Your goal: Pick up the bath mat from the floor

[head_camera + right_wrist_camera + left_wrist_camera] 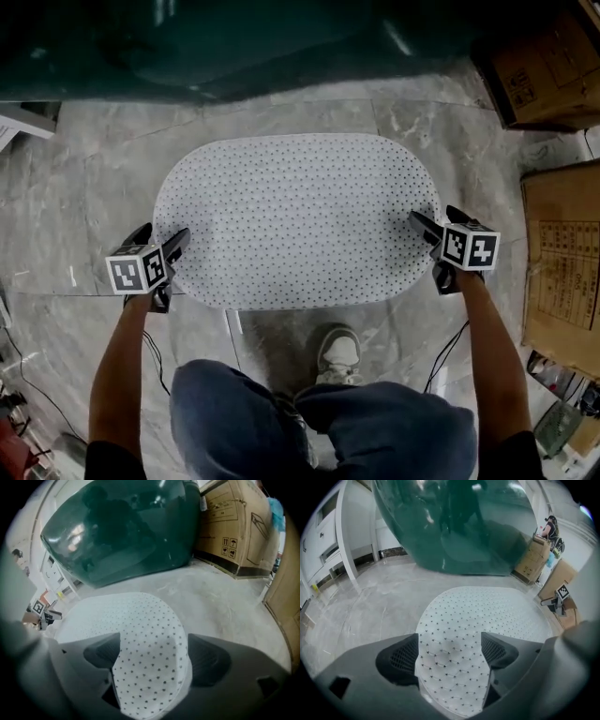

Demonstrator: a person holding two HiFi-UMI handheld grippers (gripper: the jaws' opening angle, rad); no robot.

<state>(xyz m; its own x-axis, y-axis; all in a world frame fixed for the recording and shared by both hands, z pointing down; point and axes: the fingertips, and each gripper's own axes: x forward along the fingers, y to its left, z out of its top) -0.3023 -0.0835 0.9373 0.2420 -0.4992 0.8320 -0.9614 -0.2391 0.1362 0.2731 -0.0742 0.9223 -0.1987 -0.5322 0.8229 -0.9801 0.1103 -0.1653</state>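
Down on the grey marble floor [84,187], the white bath mat [295,220] lay spread out flat, just ahead of the person's sneaker [339,354]. It was an oval with small dark dots all over. In the head view its long axis ran straight left to right, with one rounded end pointing at each gripper.

The left gripper [161,234] sat at the mat's left end and the right gripper [436,217] at its right end, both angled down toward the floor. Each gripper view showed the same thing: fingers [401,656] spread wide, with a rounded end of the mat filling the gap between them. Nothing looked clamped, so both were released rather than gripping. On the right side the mat's end seemed to hump up a little between the fingers, though I couldn't tell if it touched them.

A big dark green glossy tub [234,42] stood just past the mat's far edge, and cardboard boxes [562,262] sat off to the right.
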